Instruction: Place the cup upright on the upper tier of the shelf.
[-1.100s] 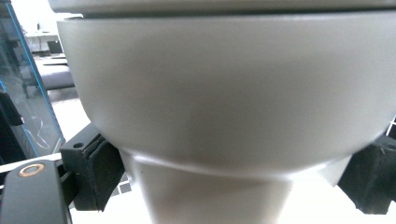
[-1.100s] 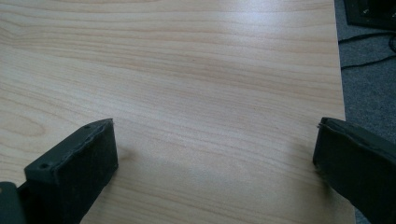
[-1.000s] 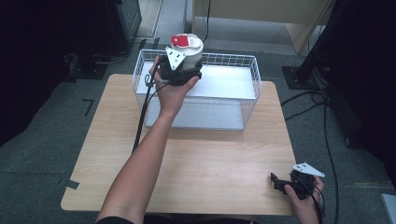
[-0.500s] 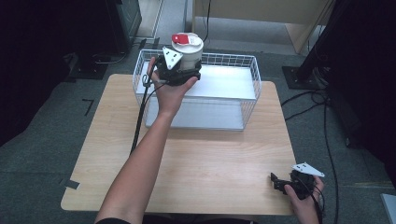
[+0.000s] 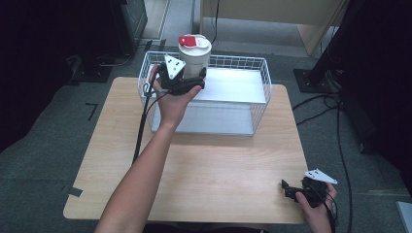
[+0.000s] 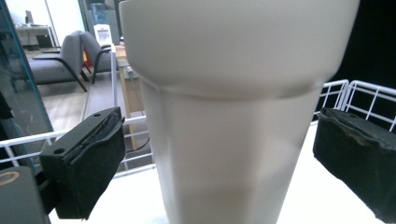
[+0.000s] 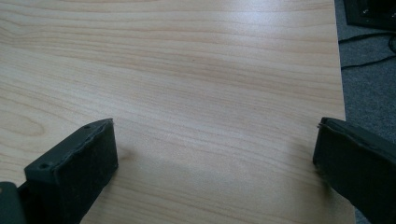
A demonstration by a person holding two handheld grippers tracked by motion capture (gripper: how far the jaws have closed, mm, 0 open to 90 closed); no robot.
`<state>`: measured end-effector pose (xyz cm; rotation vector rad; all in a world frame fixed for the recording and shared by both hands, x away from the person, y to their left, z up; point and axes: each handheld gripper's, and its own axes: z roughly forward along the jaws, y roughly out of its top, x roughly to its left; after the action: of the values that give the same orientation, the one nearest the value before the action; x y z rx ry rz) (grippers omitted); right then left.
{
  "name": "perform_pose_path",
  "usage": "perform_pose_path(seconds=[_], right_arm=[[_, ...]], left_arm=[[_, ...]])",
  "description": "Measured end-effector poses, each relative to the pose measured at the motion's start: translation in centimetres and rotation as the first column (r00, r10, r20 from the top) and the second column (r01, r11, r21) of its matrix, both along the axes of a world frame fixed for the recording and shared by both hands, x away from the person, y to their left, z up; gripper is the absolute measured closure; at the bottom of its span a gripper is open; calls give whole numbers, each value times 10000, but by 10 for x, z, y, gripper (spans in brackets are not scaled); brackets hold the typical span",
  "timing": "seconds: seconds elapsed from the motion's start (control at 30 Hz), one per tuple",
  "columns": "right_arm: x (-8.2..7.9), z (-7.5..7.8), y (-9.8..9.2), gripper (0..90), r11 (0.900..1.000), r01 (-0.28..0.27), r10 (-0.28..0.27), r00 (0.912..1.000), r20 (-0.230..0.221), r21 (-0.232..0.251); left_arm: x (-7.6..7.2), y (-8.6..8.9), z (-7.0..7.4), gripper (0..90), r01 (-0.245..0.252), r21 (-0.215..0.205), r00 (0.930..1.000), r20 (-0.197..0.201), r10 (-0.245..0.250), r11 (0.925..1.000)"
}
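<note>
A pale cup [image 5: 194,56] with a white lid and a red tab stands upright at the far left corner of the white wire basket [image 5: 257,92]. My left gripper [image 5: 187,83] sits at its near side, low on the cup. In the left gripper view the cup [image 6: 224,116] stands between the two black pads [image 6: 88,158], with a gap on each side, so the gripper [image 6: 219,158] is open. My right gripper [image 5: 294,189] rests open near the table's front right corner; the right gripper view shows bare wood between its jaws [image 7: 215,154].
The basket's white floor [image 5: 233,85] lies to the right of the cup. The wooden table [image 5: 209,170] spreads between the basket and the person. A black cable [image 5: 141,126] trails from the left gripper along the forearm. Dark stands and cables sit on the floor around.
The left hand and its gripper have drawn back slightly toward the person, while the cup stays at the basket's far left corner. The right gripper has not moved.
</note>
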<state>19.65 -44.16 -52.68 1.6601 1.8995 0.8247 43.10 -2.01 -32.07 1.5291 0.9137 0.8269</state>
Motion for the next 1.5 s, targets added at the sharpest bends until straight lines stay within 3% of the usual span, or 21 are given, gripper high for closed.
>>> perform_pose_path(seconds=[0.27, 0.73, 1.07, 1.23, 1.5], right_arm=[[0, 0, 0, 0, 10000, -1, 1, 10000, -1, -1], [0, 0, 0, 0, 10000, 5, -5, 10000, 1, 11], [0, 0, 0, 0, 10000, -7, 7, 10000, -4, 21], [0, 0, 0, 0, 10000, 15, -15, 10000, -4, 12], [0, 0, 0, 0, 10000, -3, 3, 10000, -12, 4]], left_arm=[[-9, 8, -6, 34, 148, -72, 9999, -79, -149, 9999], [-40, 18, -9, 29, 763, -221, 9970, 173, -759, 9968], [-64, 34, -24, 28, 980, -296, 9952, 6, -980, 9947], [-77, 43, -31, 28, 1065, -115, 9943, 39, -1064, 9942], [-96, 63, -42, 28, 932, -31, 9956, -27, -932, 9956]])
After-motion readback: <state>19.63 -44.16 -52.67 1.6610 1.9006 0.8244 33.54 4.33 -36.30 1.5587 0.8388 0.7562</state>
